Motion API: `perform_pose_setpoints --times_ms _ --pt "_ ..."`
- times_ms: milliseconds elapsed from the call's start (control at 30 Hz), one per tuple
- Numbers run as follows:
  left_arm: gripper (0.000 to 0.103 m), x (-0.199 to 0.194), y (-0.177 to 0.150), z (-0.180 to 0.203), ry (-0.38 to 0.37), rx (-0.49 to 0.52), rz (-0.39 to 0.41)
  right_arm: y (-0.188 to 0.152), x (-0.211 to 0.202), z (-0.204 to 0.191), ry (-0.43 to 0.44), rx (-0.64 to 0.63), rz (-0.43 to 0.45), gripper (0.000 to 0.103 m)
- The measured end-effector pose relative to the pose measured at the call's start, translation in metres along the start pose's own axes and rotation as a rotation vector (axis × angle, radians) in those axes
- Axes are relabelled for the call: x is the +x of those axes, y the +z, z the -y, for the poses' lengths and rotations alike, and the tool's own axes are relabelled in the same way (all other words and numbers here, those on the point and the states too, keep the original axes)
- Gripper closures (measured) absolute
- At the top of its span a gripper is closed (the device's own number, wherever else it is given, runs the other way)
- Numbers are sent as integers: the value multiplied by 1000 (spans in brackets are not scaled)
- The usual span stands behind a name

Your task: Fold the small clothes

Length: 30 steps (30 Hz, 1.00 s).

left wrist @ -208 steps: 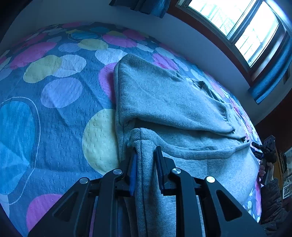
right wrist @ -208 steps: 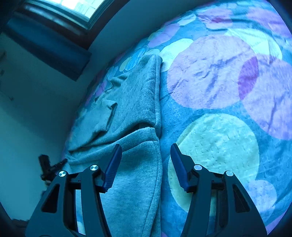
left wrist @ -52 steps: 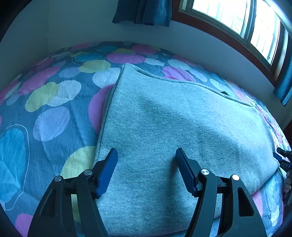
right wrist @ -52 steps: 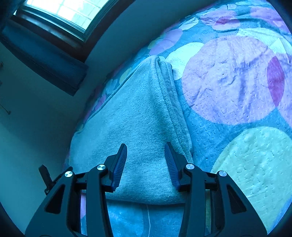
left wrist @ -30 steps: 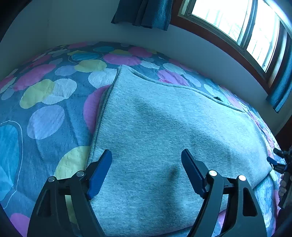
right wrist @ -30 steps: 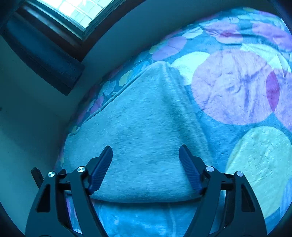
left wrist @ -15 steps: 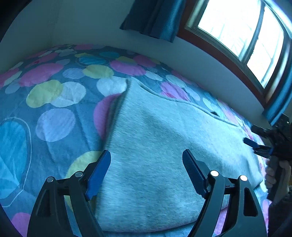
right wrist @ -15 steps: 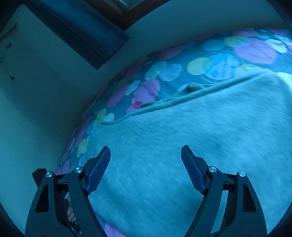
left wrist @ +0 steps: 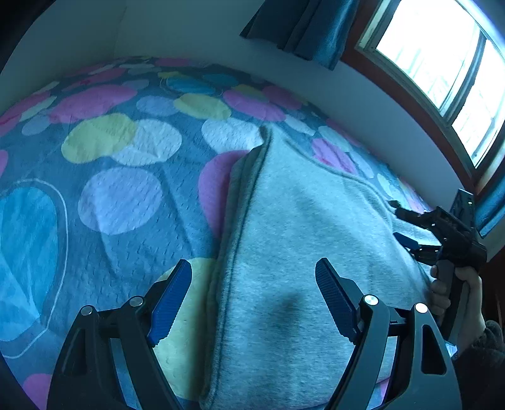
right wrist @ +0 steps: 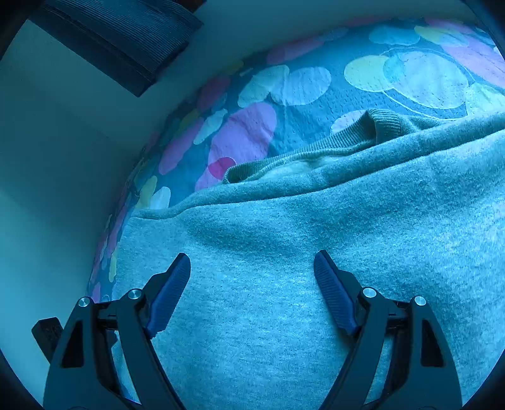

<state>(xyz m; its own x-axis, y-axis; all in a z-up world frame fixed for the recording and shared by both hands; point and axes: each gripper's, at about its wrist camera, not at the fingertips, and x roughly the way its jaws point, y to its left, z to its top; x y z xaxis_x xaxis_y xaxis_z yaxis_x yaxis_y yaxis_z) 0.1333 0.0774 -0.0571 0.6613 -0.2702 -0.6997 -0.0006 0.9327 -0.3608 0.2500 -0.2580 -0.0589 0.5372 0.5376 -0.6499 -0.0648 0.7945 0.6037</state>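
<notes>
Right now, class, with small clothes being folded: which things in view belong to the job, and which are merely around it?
Belongs to the job:
grey sweatshirt
left hand-held gripper
right hand-held gripper

Just around:
spotted bedspread
window
blue curtain

Folded sweatshirt (left wrist: 300, 236) flat on bedspread (left wrist: 120, 202), left gripper (left wrist: 252, 296) over its near left edge, right gripper (left wrist: 407, 227) at its far right, window (left wrist: 442, 63) behind.

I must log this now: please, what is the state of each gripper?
Left gripper: open, holding nothing, over the sweater.
Right gripper: open, holding nothing, over the sweater.
</notes>
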Motion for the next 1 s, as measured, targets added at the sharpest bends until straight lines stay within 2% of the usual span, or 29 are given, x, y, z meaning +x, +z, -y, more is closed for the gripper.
perform_pose_setpoints --times_ms 267,433,633,733,833,1000 --pt "24 6 0 -9 -6 -31 -19 -9 -10 -8 -24 -6 28 20" --pt "24 7 -1 -10 -7 -33 -22 -31 -39 -20 36 12 31 20" --pt "24 6 0 -11 -7 -40 -15 -79 -71 -28 121 10 18 20" --pt "24 2 -1 -13 6 -52 9 -95 -57 -20 68 28 -35 20" --pt "24 2 0 -18 22 -67 20 -101 -51 -13 80 25 -19 20" --pt "23 8 3 -25 -17 -93 -2 -101 -52 -14 77 28 -21 20"
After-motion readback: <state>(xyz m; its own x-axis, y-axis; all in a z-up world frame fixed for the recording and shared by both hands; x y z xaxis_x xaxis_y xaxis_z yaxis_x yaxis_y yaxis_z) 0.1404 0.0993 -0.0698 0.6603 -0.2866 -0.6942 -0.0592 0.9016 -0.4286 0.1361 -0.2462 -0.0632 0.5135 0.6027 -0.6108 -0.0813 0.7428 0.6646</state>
